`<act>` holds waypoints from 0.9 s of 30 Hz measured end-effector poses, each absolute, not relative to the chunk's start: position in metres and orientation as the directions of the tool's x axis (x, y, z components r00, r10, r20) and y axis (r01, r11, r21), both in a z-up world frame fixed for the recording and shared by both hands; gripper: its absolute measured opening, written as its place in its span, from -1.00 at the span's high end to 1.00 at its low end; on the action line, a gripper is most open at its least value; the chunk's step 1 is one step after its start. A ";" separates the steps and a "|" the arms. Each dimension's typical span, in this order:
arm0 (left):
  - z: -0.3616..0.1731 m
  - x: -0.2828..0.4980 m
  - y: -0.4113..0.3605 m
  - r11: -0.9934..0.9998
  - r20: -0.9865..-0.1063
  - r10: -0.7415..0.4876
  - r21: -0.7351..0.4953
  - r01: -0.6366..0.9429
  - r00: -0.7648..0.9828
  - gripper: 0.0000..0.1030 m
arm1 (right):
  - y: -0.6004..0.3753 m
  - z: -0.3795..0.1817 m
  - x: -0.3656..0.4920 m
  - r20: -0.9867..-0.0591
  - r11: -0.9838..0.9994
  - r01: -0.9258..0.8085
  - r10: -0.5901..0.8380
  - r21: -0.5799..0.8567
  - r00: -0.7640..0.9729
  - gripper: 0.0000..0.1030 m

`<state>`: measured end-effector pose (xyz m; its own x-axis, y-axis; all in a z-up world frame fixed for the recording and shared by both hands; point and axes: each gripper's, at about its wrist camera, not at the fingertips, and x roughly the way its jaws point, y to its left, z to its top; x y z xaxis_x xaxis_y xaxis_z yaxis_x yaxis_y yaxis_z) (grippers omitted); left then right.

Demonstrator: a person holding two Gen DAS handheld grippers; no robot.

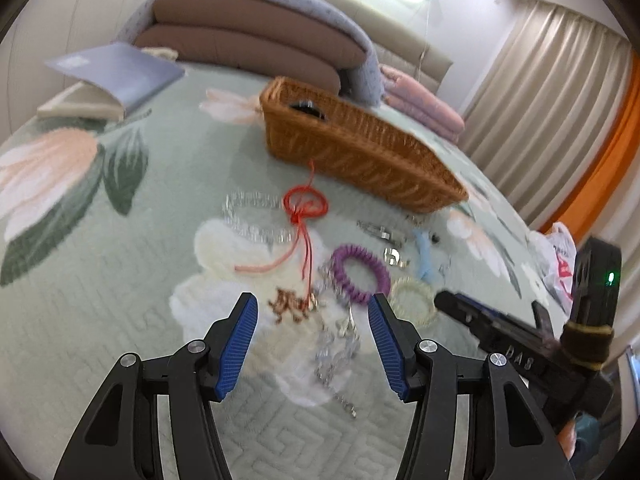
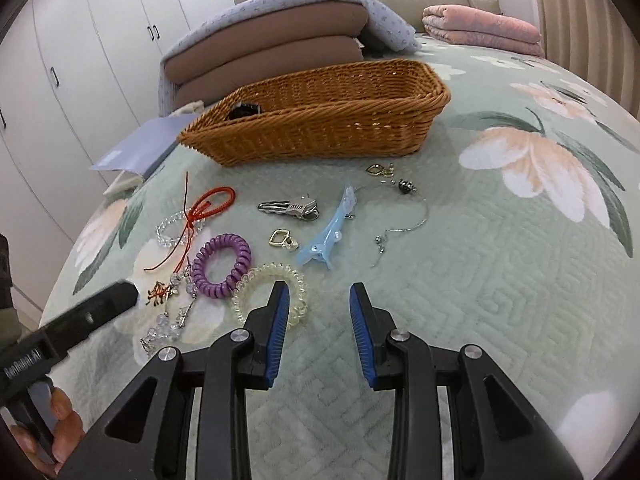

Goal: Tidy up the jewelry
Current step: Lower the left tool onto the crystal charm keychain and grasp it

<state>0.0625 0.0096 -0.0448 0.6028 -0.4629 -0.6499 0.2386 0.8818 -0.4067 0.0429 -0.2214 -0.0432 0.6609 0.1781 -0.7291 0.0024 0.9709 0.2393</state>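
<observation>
Left gripper (image 1: pixel 312 312) low in the frame, released, jaws wide apart over a crystal bead chain (image 1: pixel 338 344) on the bed (image 1: pixel 100 280). Right gripper (image 2: pixel 318 300) likewise released, empty, left pad just beside the clear coil hair tie (image 2: pixel 272 294). Scattered mid-frame on the bedspread: one purple coil hair tie (image 2: pixel 221 266), one clear bead bracelet (image 2: pixel 176 226), one red knotted cord (image 2: pixel 200 208), one silver hair clip (image 2: pixel 290 206), one blue hair clip (image 2: pixel 328 232), two gold heart-shaped earrings (image 2: pixel 282 238), one thin silver necklace (image 2: pixel 404 224). One wicker basket (image 2: pixel 320 120) beyond them, upper centre, holding one dark item, too hidden to identify.
</observation>
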 end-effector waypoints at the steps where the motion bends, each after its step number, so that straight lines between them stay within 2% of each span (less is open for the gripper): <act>1: -0.048 0.061 0.007 0.881 -0.659 -0.467 -0.404 0.247 0.589 -0.14 | -0.220 -0.043 0.045 -0.731 0.972 0.001 0.177 0.237 0.659 0.32; 6: -0.049 0.053 -0.016 0.917 -0.715 -0.394 -0.264 0.299 0.578 -0.13 | -0.206 -0.046 0.053 -0.753 0.987 -0.002 0.123 0.159 0.646 0.32; 9: -0.050 0.049 -0.018 0.924 -0.724 -0.369 -0.217 0.316 0.582 -0.01 | -0.198 -0.048 0.054 -0.759 0.994 -0.011 0.090 0.109 0.645 0.32; 13: -0.052 0.047 -0.018 0.935 -0.741 -0.319 -0.145 0.323 0.591 0.29 | -0.189 -0.049 0.054 -0.758 0.999 -0.001 0.031 0.040 0.651 0.39; 14: -0.052 0.045 -0.020 0.940 -0.745 -0.294 -0.113 0.321 0.599 0.34 | -0.188 -0.049 0.053 -0.756 1.000 0.001 0.021 0.028 0.654 0.54; 15: -0.053 0.044 -0.022 0.946 -0.747 -0.267 -0.084 0.312 0.609 0.50 | -0.187 -0.048 0.052 -0.754 1.000 0.000 0.016 0.021 0.656 0.70; 17: -0.052 0.044 -0.019 0.954 -0.749 -0.233 -0.053 0.294 0.620 0.70 | -0.187 -0.048 0.049 -0.750 1.000 0.001 0.017 0.024 0.661 0.74; 20: -0.051 0.043 -0.003 0.953 -0.748 -0.257 -0.090 0.290 0.612 0.81 | -0.195 -0.048 0.048 -0.747 0.998 0.008 0.044 0.066 0.663 0.78; 24: -0.050 0.040 0.021 0.943 -0.744 -0.310 -0.161 0.291 0.592 0.82 | -0.201 -0.048 0.048 -0.745 0.994 0.012 0.072 0.106 0.664 0.78; 27: -0.049 0.038 0.022 0.936 -0.743 -0.328 -0.171 0.309 0.583 0.80 | -0.200 -0.048 0.047 -0.743 0.994 0.010 0.075 0.109 0.665 0.78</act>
<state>0.0384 0.0218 -0.0490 0.5828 -0.3283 -0.7433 0.3093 0.9355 -0.1708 0.0475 -0.2001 -0.0477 0.6649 0.0754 -0.7431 0.0095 0.9940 0.1094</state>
